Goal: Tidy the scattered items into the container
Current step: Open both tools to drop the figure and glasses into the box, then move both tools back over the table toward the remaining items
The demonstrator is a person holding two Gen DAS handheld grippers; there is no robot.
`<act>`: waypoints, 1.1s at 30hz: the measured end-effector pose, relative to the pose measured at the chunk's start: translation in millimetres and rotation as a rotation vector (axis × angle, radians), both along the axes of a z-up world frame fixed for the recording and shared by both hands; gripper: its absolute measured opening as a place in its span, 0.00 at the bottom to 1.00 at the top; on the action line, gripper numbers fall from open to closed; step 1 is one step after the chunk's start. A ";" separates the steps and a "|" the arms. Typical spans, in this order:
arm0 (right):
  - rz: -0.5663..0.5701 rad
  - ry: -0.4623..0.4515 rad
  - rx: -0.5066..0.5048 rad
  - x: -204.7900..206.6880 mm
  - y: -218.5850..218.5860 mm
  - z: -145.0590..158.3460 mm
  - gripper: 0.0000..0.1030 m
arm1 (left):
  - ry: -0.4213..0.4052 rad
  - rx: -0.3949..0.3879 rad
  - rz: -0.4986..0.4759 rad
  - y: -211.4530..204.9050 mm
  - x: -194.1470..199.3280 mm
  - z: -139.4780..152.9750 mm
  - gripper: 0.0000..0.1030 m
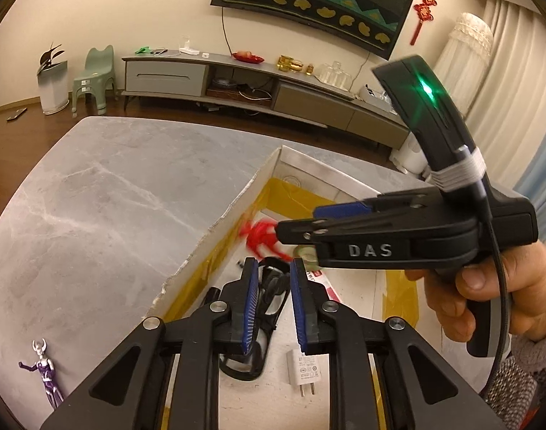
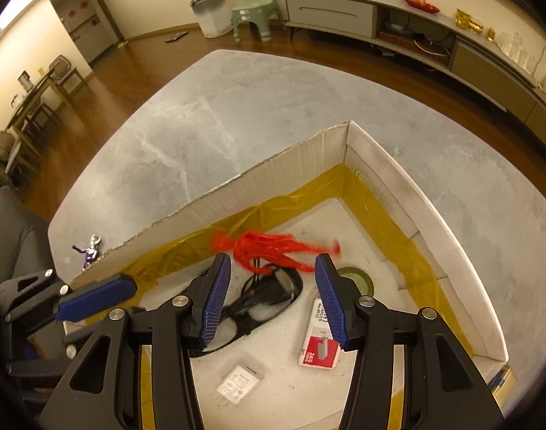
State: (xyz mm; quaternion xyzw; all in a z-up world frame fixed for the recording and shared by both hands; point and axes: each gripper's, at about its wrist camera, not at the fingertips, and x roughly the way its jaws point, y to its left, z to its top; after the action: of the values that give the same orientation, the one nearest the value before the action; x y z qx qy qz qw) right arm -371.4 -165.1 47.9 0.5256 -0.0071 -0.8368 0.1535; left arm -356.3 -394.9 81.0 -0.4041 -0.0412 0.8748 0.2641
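A red toy figure (image 2: 269, 249), blurred, is inside the white cardboard box (image 2: 380, 165) near its far wall, free of any finger. Just above and in front of it, my right gripper (image 2: 273, 256) is open and empty. The left wrist view shows that right gripper (image 1: 298, 224) from the side, over the red figure (image 1: 264, 238). My left gripper (image 1: 273, 261) is open over a black cable (image 1: 269, 286) in the box and holds nothing. A purple and silver figure (image 1: 45, 372) lies on the grey marble table (image 1: 93, 197), outside the box's left wall.
The box has yellow tape along its floor edges. In it lie the black cable (image 2: 265, 294), a white charger (image 2: 238, 383), a red and white staples packet (image 2: 319, 340) and a green tape roll (image 2: 359, 277). A hand (image 1: 488, 297) holds the right gripper.
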 end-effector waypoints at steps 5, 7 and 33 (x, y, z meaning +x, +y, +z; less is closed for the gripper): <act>-0.002 -0.006 -0.010 5.2 2.5 2.1 0.51 | 0.000 0.007 0.009 -3.1 -0.8 0.7 0.19; -0.003 -0.004 -0.015 8.5 4.5 4.1 0.51 | 0.006 0.007 0.010 -3.0 -0.3 2.4 0.19; 0.106 0.191 -0.108 130.6 43.3 64.7 0.51 | 0.090 -0.030 -0.068 26.7 41.2 24.1 0.24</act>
State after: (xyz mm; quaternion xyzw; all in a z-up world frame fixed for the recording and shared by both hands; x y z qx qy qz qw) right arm -240.8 -121.8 112.6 0.4339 -0.0098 -0.8721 0.2258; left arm -315.1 -368.2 105.1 -0.3694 -0.0023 0.8832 0.2889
